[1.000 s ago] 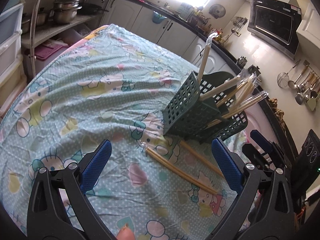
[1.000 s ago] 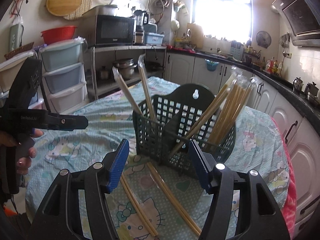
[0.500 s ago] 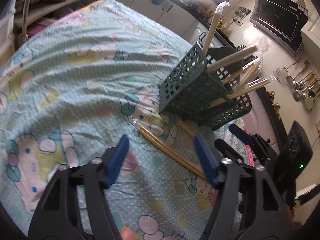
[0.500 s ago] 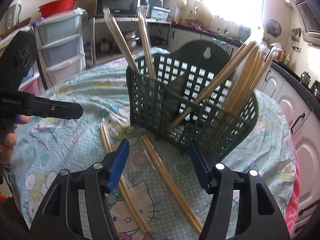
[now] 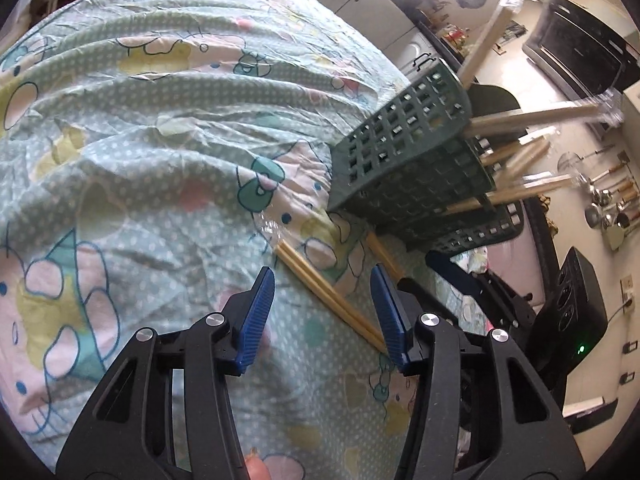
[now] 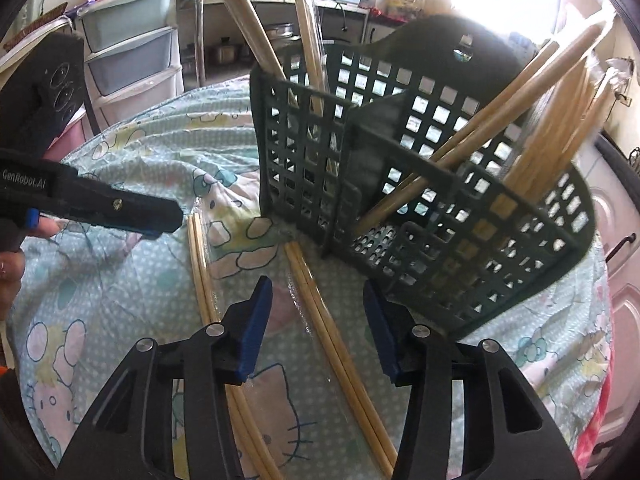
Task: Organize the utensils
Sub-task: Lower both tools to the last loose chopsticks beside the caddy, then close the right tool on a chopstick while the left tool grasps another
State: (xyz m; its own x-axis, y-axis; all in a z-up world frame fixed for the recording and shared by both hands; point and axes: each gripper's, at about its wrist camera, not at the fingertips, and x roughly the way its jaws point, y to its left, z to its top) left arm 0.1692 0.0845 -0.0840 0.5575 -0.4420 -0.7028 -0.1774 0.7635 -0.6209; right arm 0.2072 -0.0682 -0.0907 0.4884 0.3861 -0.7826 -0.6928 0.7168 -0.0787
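Both my grippers, left and right, have dropped toward chopsticks beside the rack; fingers half-wide, closing, holding nothing.

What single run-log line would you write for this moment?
left gripper: closing, over chopsticks, no grip | right gripper: closing, over second pair, no grip | basket: holds other chopsticks

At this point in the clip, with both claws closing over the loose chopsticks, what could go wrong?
1. The right claw, still closing, straddles a wrapped bamboo chopstick pair on the wrinkled cartoon-print tablecloth; its pads might pinch the fabric.
2. The dark green plastic lattice basket stands close by; a knock could tip it.
3. The left claw works close alongside; they could collide.
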